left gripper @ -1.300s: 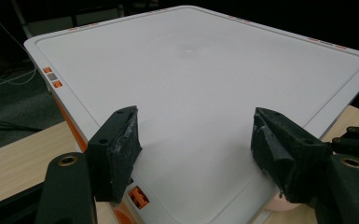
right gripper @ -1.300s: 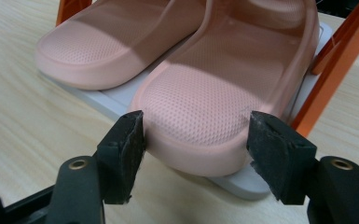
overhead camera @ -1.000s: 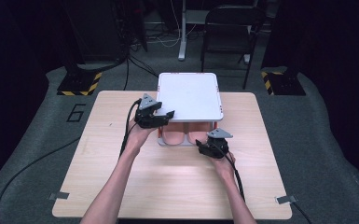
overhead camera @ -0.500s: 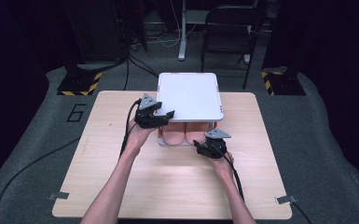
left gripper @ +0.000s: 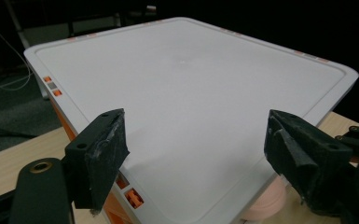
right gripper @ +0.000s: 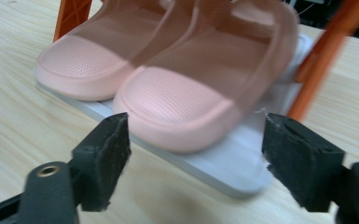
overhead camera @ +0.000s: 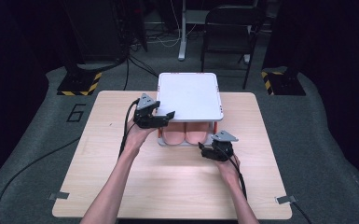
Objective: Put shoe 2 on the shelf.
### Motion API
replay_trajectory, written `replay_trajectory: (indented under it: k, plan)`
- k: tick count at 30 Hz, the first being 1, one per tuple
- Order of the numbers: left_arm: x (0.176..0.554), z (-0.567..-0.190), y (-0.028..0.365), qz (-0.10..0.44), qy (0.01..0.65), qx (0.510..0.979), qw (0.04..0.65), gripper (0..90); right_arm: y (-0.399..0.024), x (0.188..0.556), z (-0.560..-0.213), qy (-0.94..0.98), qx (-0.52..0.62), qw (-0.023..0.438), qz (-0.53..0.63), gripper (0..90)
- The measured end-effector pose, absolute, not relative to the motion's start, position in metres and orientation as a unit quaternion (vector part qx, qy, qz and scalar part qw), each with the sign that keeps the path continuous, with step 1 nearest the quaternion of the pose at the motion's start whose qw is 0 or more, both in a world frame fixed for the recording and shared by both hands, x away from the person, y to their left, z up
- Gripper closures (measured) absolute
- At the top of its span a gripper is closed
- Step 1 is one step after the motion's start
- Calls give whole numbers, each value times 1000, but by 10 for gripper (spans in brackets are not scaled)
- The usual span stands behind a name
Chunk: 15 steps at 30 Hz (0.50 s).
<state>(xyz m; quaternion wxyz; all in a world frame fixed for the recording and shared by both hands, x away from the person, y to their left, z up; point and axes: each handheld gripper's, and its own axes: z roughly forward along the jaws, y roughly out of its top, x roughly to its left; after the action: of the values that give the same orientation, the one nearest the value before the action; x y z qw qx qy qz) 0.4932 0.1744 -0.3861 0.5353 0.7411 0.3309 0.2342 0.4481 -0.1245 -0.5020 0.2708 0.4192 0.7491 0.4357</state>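
A small rack with a white top shelf (overhead camera: 189,95) on orange posts (right gripper: 321,56) stands at the table's far middle. Two pink slippers (overhead camera: 186,135) lie side by side on its white lower shelf (right gripper: 224,163), toes toward me. My left gripper (overhead camera: 168,116) hovers at the top shelf's near left corner, its jaws wide over the white surface (left gripper: 191,79) without touching it. My right gripper (overhead camera: 204,150) sits low at the rack's front right and faces the right slipper's toe (right gripper: 182,102). Both grippers' jaws have just been opening, and nothing is between them.
The wooden table (overhead camera: 121,186) stretches bare in front of the rack. Behind the table stand a dark chair (overhead camera: 228,28) and yellow-black striped floor bases (overhead camera: 79,84). Cables (overhead camera: 126,135) trail from the grippers.
The right gripper has edged a little in front of the rack. The left hand has stayed in place at the top shelf's corner.
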Motion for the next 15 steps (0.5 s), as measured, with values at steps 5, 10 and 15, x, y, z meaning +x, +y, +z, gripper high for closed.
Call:
replay_trajectory:
  k: [5,10,15]
  plan:
    - [477,-382,185,248,327,733,543,197,-147,431,-498,734,430,281,445,202]
    - [456,-387,203,256,325,733,540,196,-170,416,-497,718,444,291,450,202]
    - [434,-401,230,262,346,723,537,196,-188,400,-497,702,457,297,458,207]
